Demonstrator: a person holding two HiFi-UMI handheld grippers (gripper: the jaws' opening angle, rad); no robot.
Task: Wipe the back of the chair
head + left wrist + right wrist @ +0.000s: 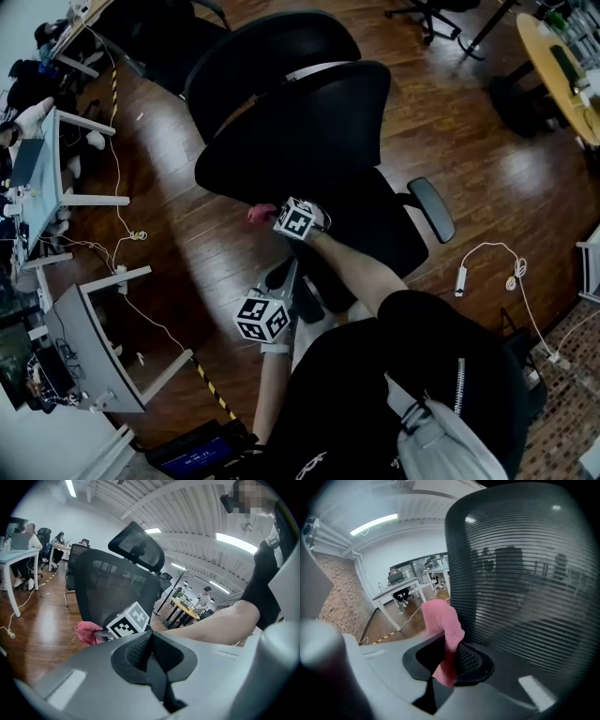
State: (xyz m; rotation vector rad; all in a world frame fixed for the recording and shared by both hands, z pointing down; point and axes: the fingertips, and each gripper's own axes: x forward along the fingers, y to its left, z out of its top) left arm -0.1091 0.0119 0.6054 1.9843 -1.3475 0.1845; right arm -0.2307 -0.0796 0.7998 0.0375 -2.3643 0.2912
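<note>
A black mesh office chair [300,122] stands before me, its backrest [525,583] filling the right gripper view. My right gripper [449,660] is shut on a pink cloth [443,630], held close to the lower left edge of the mesh back. In the head view the pink cloth [259,215] shows just left of the right gripper's marker cube [298,220]. My left gripper [151,651] is shut with nothing in it, held lower and behind; its view shows the chair back [117,588], the headrest [137,548] and the pink cloth [88,633].
White desks [52,178] and cables [127,234] lie at the left on the wooden floor. Another chair [169,37] stands behind. A yellow round table [562,70] is at the top right. A white power cable [497,272] runs at the right.
</note>
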